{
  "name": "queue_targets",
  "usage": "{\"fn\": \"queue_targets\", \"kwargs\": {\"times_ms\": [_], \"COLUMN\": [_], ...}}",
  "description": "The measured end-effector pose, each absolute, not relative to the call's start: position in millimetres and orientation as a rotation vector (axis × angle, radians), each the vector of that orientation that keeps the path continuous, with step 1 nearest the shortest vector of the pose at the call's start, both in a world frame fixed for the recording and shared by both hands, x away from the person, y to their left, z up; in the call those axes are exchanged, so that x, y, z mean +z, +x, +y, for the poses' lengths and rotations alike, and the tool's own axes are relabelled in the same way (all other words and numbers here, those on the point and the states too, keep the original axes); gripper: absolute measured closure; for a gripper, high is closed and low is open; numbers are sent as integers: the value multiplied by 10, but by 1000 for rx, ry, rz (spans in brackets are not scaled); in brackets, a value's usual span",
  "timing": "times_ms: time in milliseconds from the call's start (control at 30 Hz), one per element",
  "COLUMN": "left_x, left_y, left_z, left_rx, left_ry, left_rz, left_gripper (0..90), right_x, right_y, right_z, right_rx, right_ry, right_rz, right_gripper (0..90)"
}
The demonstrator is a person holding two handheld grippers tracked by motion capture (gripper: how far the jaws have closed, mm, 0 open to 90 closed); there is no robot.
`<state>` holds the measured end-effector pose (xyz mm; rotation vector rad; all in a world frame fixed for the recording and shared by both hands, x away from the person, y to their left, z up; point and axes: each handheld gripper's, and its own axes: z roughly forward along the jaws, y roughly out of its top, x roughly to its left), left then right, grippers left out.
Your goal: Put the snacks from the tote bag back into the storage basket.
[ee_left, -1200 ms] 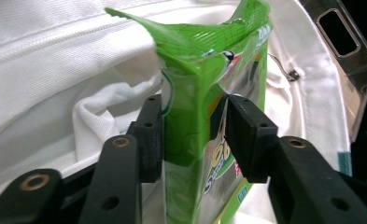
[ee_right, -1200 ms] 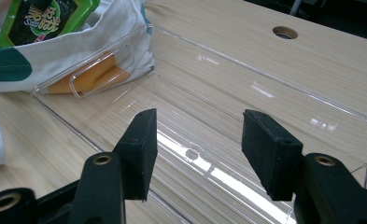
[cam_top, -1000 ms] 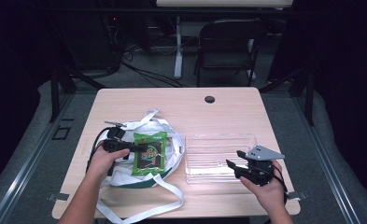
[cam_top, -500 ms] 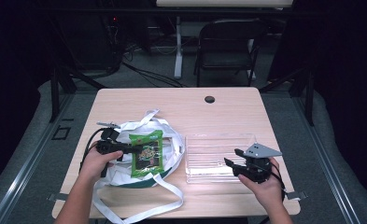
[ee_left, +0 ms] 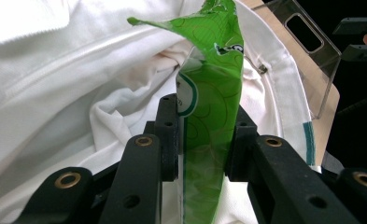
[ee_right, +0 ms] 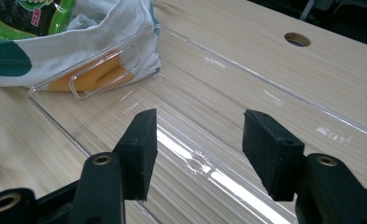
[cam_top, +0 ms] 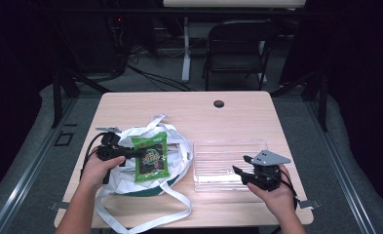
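Note:
A green snack packet (cam_top: 151,157) lies on top of a white cloth bag (cam_top: 130,183) with long straps at the table's left. My left gripper (cam_top: 134,153) is shut on the packet's left edge. In the left gripper view the packet (ee_left: 214,93) stands on edge, pinched between the two black pads of the left gripper (ee_left: 202,135), with the bag's white cloth (ee_left: 78,70) behind it. My right gripper (cam_top: 240,166) stands open at the near right corner of a clear plastic tray (cam_top: 228,148). The right gripper (ee_right: 200,140) has nothing between its pads, only the tray's floor (ee_right: 246,107) beyond them.
The tray lies right of the bag, its left end touching the cloth (ee_right: 92,42). A round cable hole (cam_top: 219,104) sits near the table's far edge. A folding chair (cam_top: 238,44) stands beyond the table. Bag straps (cam_top: 155,219) trail to the front edge.
The left gripper's jaws have closed on the green packet's edge, and the left hand has shifted slightly left. The right hand has stayed in place.

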<state>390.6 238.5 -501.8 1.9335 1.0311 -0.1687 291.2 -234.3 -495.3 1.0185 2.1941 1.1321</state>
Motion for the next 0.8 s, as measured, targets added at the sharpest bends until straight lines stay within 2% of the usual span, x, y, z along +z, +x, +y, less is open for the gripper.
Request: {"fn": "queue_targets", "kwargs": {"times_ms": [500,800], "left_x": [-4852,-4764], "left_y": [3848,3807], "left_z": [2376,2358], "left_rx": [-39,46], "left_ry": [1907,1886], "left_rz": [971,926], "left_gripper": [723,723], "right_x": [-4964,-4939], "right_y": [2918,2905], "right_z": [-2347,-2231], "right_rx": [1121,1070], "right_ry": [1006,917], "right_rz": [2244,2299], "right_gripper": [551,567]}}
